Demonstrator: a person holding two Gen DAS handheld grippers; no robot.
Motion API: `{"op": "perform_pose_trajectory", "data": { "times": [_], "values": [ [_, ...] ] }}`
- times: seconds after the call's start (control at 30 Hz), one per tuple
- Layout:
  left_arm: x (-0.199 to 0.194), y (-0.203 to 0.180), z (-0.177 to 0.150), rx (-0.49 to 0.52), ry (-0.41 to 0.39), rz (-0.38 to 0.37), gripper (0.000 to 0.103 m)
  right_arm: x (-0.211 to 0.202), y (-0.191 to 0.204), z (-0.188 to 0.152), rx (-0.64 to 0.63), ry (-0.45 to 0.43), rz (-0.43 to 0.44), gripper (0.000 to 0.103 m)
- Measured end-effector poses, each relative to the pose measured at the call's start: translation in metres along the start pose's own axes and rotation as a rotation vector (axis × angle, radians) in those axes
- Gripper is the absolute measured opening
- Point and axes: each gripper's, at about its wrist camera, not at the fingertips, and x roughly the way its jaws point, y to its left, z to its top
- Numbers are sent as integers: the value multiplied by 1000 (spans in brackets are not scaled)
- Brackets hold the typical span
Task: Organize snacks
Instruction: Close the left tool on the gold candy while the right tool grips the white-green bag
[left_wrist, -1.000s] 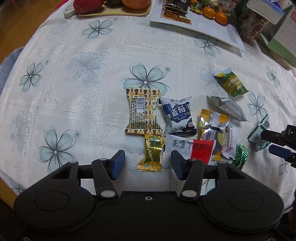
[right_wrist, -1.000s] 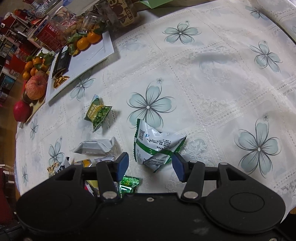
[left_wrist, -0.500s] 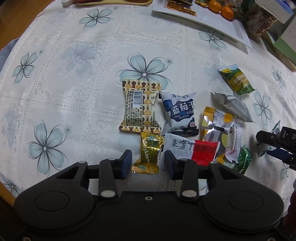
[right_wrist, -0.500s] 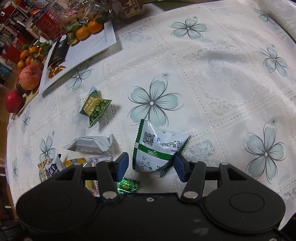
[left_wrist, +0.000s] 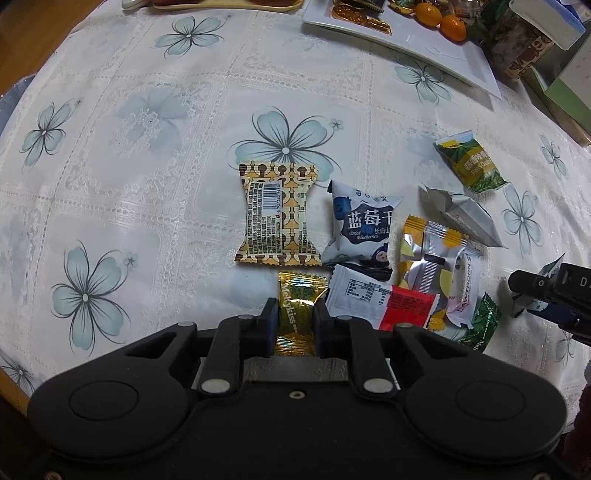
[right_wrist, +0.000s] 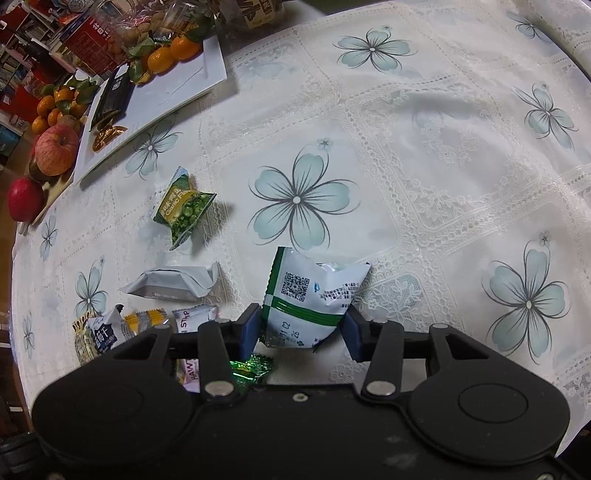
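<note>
Already the left gripper had closed from wide open onto the gold candy, pinching its middle where it lay on the tablecloth beside the red-and-white packet. The slick foil could have slipped out on lifting. The right gripper had been closing around the green-striped white packet; both pads seemed to touch it, and the puffy bag might have buckled or popped free, dropping near the small green candy.
</note>
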Motion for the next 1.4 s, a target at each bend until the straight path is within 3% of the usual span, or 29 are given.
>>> {"op": "perform_pose_trajectory", "data": {
  "times": [0.2, 0.43, 0.73, 0.87, 1.07, 1.4],
  "values": [
    [-13, 2, -5, 0, -16, -15, 24, -8, -2, -3, 6, -16, 19, 40],
    [-37, 8, -11, 3, -57, -45, 24, -27, -8, -8, 24, -67, 49, 39],
    [-67, 12, -45, 42, -144, -62, 24, -76, -8, -34, -74, -240, 118, 39],
    [-77, 16, -75, 49, -182, -87, 24, -99, -11, -60, -121, -340, 143, 39],
    [-80, 26, -125, 31, -164, -135, 24, -122, -29, -118, -131, -386, 224, 39],
    [-84, 27, -180, 47, -175, -110, 24, -120, -62, -210, -52, -302, 296, 39]
  ]
}}
